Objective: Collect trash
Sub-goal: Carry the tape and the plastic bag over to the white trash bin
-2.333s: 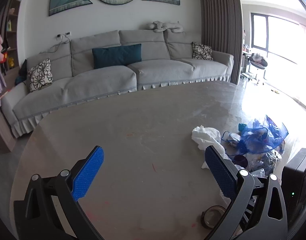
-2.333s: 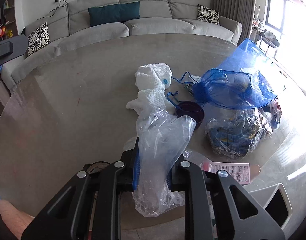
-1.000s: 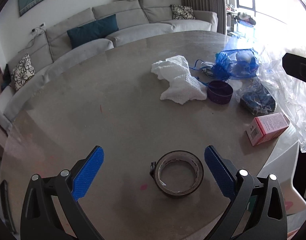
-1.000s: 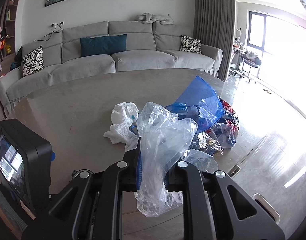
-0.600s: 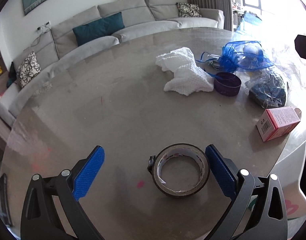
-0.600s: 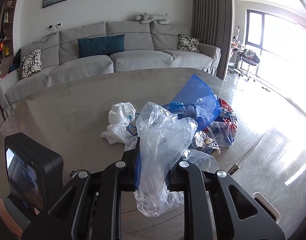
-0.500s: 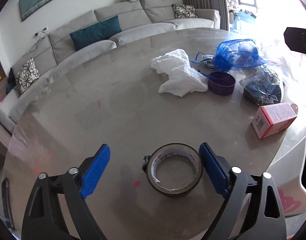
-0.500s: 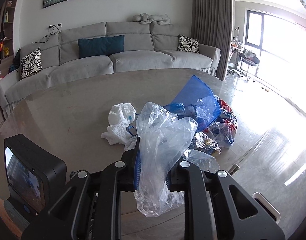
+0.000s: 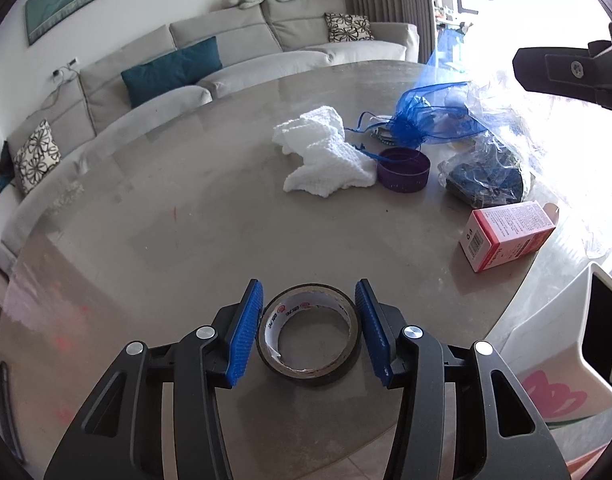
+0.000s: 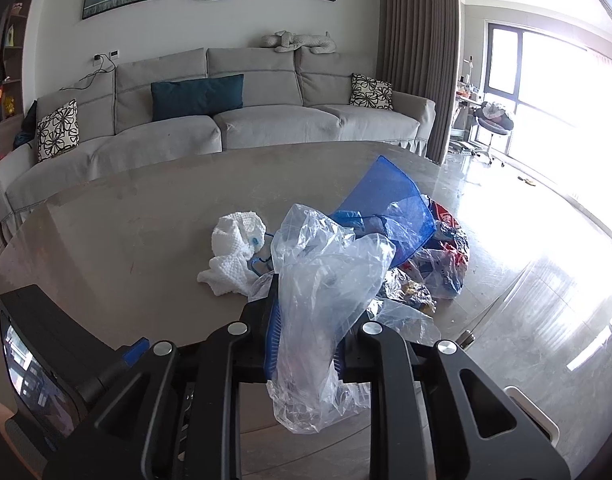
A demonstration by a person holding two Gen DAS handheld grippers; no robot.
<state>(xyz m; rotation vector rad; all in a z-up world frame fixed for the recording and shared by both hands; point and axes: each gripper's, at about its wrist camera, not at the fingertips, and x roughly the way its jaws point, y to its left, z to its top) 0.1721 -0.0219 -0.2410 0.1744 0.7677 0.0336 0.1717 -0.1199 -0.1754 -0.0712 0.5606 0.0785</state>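
My left gripper (image 9: 308, 328) sits low in the left wrist frame, its jaws straddling the tape roll (image 9: 309, 338), which lies flat on the tabletop (image 9: 165, 220) at lower centre. The jaws are closing on it. The blue pads (image 9: 245, 332) stand just beside the roll's outer wall on both sides, seemingly not yet pressing, so I judge the grip is a moment from made. I come at it from above and tilted down because a flat ring offers only its sides to pinch.

My right gripper (image 10: 306, 344) fills the bottom of the right wrist frame, jaws drawn narrow and clamped on the clear bag (image 10: 326, 300). The bag bunches up above the pads and hangs loose below them. I hold it off the tabletop, I think, so it can take what the other hand brings.

The rest of the trash lies in the upper right of the left wrist frame: a white cloth (image 9: 326, 152), a purple cup (image 9: 404, 170) touching its edge, a blue mesh pouch (image 9: 426, 118) behind those, a dark wrapped bundle (image 9: 486, 178), and a pink box (image 9: 506, 236) near the tabletop's right edge. A white bin (image 9: 566, 340) stands off the edge at lower right.

The roll is stiff and should hold once pinched. If I bite off-centre, it could slip sideways.
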